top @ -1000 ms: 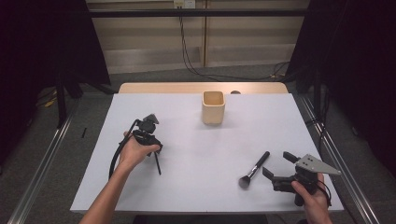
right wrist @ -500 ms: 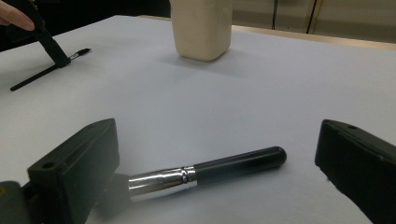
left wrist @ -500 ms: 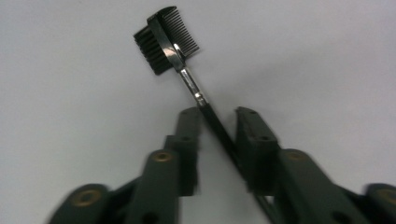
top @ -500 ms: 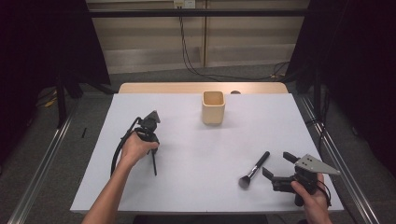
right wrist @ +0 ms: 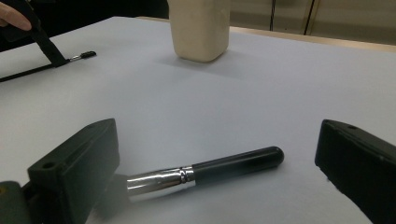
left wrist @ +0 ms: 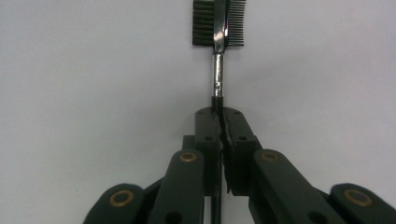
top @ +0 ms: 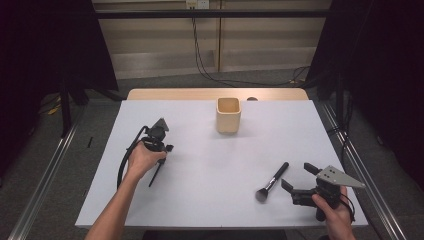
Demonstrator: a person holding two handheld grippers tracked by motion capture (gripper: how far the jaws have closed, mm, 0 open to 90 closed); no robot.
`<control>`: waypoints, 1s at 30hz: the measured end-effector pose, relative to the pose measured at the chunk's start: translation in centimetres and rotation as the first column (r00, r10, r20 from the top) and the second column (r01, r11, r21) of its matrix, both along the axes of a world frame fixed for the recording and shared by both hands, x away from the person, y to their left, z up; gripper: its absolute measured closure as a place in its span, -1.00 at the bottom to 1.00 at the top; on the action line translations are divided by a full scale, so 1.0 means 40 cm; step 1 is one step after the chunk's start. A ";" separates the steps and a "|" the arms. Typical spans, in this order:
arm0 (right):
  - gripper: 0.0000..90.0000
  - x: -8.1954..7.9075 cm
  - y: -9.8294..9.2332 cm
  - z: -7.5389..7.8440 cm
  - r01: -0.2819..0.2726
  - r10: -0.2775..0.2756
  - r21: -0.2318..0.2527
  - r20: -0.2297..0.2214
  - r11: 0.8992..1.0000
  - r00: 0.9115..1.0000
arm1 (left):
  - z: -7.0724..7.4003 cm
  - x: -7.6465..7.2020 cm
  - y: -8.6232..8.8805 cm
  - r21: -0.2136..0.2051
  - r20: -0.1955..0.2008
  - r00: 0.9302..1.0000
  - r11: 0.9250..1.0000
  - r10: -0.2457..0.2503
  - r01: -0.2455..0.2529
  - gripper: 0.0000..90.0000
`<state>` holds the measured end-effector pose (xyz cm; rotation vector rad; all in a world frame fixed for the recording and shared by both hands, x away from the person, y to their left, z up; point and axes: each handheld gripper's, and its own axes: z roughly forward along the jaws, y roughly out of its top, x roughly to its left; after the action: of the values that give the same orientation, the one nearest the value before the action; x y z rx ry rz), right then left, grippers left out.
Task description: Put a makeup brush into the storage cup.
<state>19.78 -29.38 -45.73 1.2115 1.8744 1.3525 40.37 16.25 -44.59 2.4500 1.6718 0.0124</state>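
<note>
A thin black comb brush (left wrist: 218,28) with a metal neck lies on the white table (top: 200,195). My left gripper (left wrist: 219,114) has just been closing and is now shut on the brush's black handle. From above, the left gripper (top: 161,149) points down at the table's left side, and the comb brush (top: 155,176) trails toward the front. A black-handled makeup brush (top: 272,180) lies at the front right. My right gripper (top: 296,175) rests just right of it, open. In the right gripper view the makeup brush (right wrist: 205,170) lies between the wide-apart jaws, untouched.
A cream square cup (top: 228,115) stands upright at the back centre of the table, and the cup (right wrist: 201,28) also appears in the right gripper view. A wooden strip (top: 215,94) runs along the far edge. Dark curtains hang on both sides.
In the high view the left hand has barely shifted over the comb brush. The right hand, the makeup brush and the cup have kept their places.
</note>
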 end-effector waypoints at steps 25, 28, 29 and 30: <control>-1.00 0.003 0.002 -0.001 -0.008 0.008 0.008 -0.002 1.000 1.000 | 0.039 -0.042 0.042 -0.179 0.208 0.976 0.978 -0.069 0.108 0.91; -1.00 0.003 0.002 0.000 -0.008 0.008 0.007 0.000 1.000 1.000 | 0.046 -0.051 0.035 -0.189 0.256 0.961 0.969 -0.108 0.159 0.91; -1.00 0.003 0.003 0.000 -0.010 0.010 0.006 0.002 1.000 1.000 | 0.049 -0.055 0.033 -0.198 0.264 0.959 0.967 -0.103 0.159 0.91; -1.00 0.003 0.003 0.000 -0.009 0.009 0.005 0.002 1.000 1.000 | 0.053 -0.057 0.032 -0.199 0.281 0.954 0.966 -0.109 0.168 0.91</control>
<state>19.91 -29.26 -45.74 1.2054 1.8788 1.3637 38.09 17.54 -42.49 2.2761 1.3103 0.1269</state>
